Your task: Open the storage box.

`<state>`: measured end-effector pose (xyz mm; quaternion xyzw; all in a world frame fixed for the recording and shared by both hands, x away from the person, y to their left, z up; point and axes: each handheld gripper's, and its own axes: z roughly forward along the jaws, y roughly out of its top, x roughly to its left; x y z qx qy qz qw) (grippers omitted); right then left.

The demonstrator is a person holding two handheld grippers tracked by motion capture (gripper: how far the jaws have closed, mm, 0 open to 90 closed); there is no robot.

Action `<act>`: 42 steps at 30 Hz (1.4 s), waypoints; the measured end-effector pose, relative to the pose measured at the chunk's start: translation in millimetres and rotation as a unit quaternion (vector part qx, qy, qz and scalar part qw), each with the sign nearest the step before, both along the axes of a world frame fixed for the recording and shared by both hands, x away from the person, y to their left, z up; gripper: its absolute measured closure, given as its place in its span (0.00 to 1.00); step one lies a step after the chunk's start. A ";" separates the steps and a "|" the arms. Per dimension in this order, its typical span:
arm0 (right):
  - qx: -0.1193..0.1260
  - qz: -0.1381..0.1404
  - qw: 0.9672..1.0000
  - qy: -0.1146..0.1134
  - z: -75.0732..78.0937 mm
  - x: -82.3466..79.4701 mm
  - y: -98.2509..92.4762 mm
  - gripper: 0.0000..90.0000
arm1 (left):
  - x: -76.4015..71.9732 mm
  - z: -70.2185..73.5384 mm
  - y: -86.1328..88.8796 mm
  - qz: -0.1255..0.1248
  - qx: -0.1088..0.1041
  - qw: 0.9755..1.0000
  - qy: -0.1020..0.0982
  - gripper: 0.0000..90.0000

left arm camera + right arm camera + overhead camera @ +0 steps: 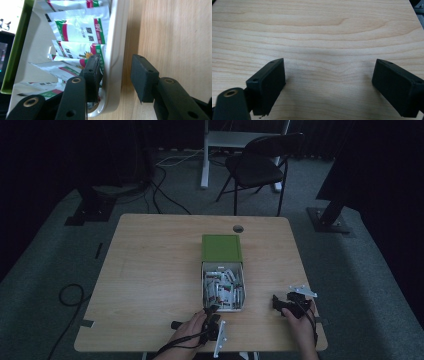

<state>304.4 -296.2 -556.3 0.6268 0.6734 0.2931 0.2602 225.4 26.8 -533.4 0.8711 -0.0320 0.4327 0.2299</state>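
Dim carpet and a folding chair (256,164) lie beyond the pale wooden table (150,270), where a white box (223,308) of sachets (80,27), green lid (222,248) flipped back, sits right of centre. At its near-left corner the left gripper (116,72) straddles the box wall, jaws parted and not pinching, seemingly after steadying it. Well apart at the near-right, the right gripper (328,85) rests wide open over bare wood, probably waiting.
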 end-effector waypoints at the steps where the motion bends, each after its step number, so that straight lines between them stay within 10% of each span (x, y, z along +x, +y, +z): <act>1: 0.000 0.000 1.000 0.000 0.0 0.0 0.0 0.12 | 0.0 2.0 1.8 -0.004 -0.002 1.000 0.004 0.68; 6: 0.000 0.000 1.000 0.000 0.0 0.0 0.0 0.12 | -0.8 10.1 11.1 -0.008 -0.052 0.998 0.025 0.68; 15: 0.000 0.000 1.000 0.000 0.0 0.0 0.0 0.12 | -2.4 19.6 25.4 -0.014 -0.132 0.987 0.090 0.68; 42: 0.000 0.000 1.000 0.000 0.0 -0.1 0.1 0.12 | -1.1 21.8 77.9 -0.001 -0.223 0.960 0.170 0.66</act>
